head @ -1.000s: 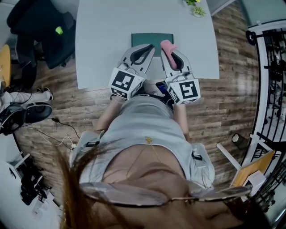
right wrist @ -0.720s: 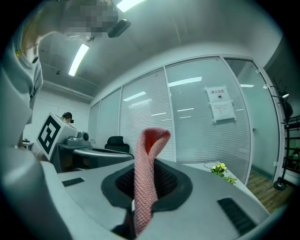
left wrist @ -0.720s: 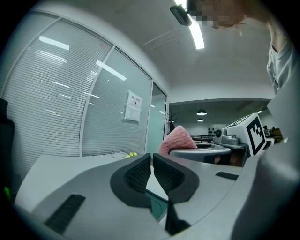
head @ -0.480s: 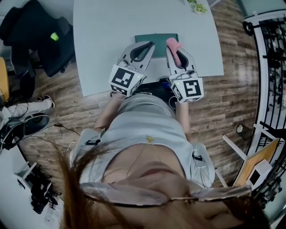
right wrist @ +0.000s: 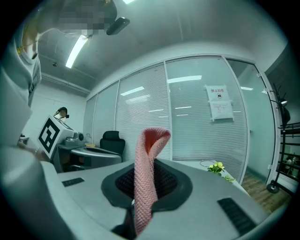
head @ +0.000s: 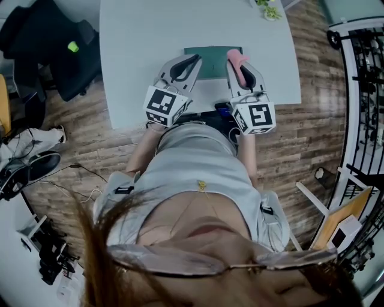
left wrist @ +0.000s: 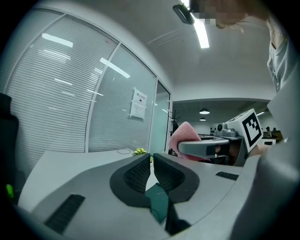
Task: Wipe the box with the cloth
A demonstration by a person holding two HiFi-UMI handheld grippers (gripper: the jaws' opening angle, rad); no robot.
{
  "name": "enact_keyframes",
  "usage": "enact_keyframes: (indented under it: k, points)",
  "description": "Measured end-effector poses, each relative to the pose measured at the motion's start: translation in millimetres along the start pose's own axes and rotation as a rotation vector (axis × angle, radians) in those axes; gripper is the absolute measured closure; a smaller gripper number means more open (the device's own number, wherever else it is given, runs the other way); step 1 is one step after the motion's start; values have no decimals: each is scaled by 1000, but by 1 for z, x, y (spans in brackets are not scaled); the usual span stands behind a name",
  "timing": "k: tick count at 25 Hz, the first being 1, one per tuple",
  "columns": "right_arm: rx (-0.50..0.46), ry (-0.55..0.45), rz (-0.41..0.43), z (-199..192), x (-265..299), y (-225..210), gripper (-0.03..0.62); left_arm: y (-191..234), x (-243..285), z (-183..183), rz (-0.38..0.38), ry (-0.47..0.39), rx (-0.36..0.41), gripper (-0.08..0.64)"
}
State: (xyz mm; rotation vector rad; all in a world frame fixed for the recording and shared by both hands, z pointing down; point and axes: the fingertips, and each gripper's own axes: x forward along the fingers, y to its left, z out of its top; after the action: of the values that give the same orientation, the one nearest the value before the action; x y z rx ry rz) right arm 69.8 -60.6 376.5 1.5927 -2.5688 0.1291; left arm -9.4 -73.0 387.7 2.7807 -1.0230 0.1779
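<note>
A flat dark green box (head: 213, 62) lies on the pale table (head: 144, 36), partly hidden behind both grippers. My right gripper (head: 238, 60) is shut on a pink cloth (head: 235, 57), which stands up folded between the black pads in the right gripper view, cloth (right wrist: 148, 164). My left gripper (head: 196, 60) is shut with nothing in it, its tips at the box's near left edge. In the left gripper view its jaws (left wrist: 151, 165) meet above a strip of the green box (left wrist: 158, 202), and the cloth (left wrist: 183, 136) shows at the right.
A small green plant (head: 268, 12) stands at the table's far right. A dark office chair (head: 45, 45) is left of the table. Cables and gear (head: 42, 174) lie on the wooden floor at left; a black rack (head: 363, 90) stands at right.
Both grippers have moved slightly forward over the table toward the box. The right one still holds the cloth and the left stays shut.
</note>
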Motion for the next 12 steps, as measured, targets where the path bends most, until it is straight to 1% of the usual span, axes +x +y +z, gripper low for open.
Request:
enact_keyframes:
  k: [4,12]
  points:
    - [-10,17,14,-3,10,-3,551,13,0,-9,25,18,-9,518]
    - [-15,60,13,-19,17,-17,551,26,2,-40,67,86,-30,517]
